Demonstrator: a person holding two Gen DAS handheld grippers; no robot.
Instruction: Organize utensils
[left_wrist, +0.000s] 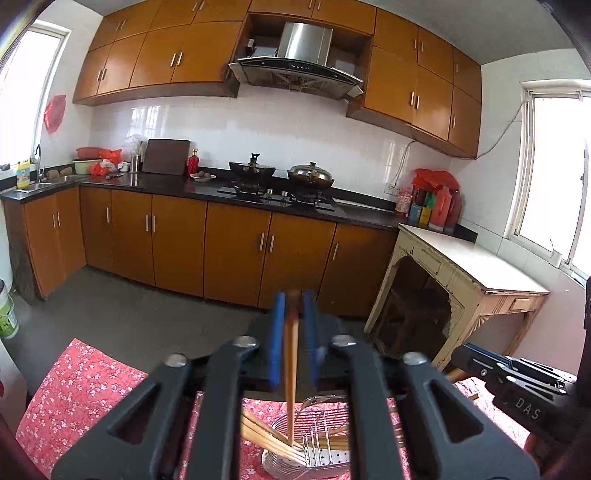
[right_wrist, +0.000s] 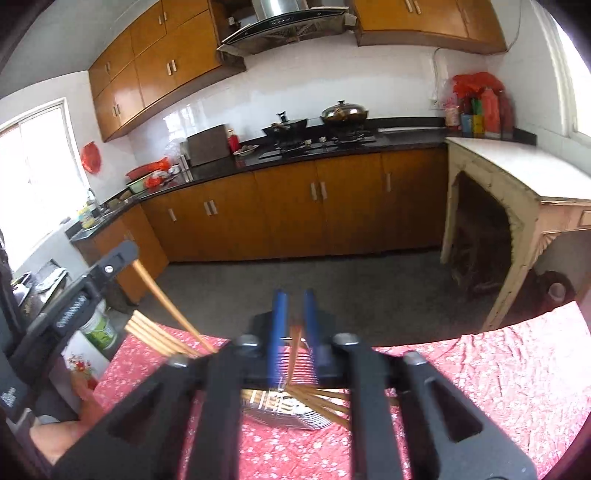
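My left gripper (left_wrist: 293, 317) is shut on a wooden chopstick (left_wrist: 291, 373) that hangs almost upright, its lower tip down in a metal wire utensil basket (left_wrist: 317, 458) with several more chopsticks (left_wrist: 266, 435) lying in it. My right gripper (right_wrist: 295, 321) is shut on another wooden chopstick (right_wrist: 293, 354) above the same basket (right_wrist: 288, 406), where several chopsticks (right_wrist: 325, 404) fan out. The left gripper also shows at the left of the right wrist view (right_wrist: 107, 269), with its chopstick (right_wrist: 166, 306). The right gripper body shows at the right edge of the left wrist view (left_wrist: 517, 384).
The basket stands on a table with a red floral cloth (right_wrist: 461, 387). Beyond the grey floor are orange kitchen cabinets (left_wrist: 236, 243), a black counter with a stove and pots (left_wrist: 280, 181), and a worn cream side table (left_wrist: 469, 266).
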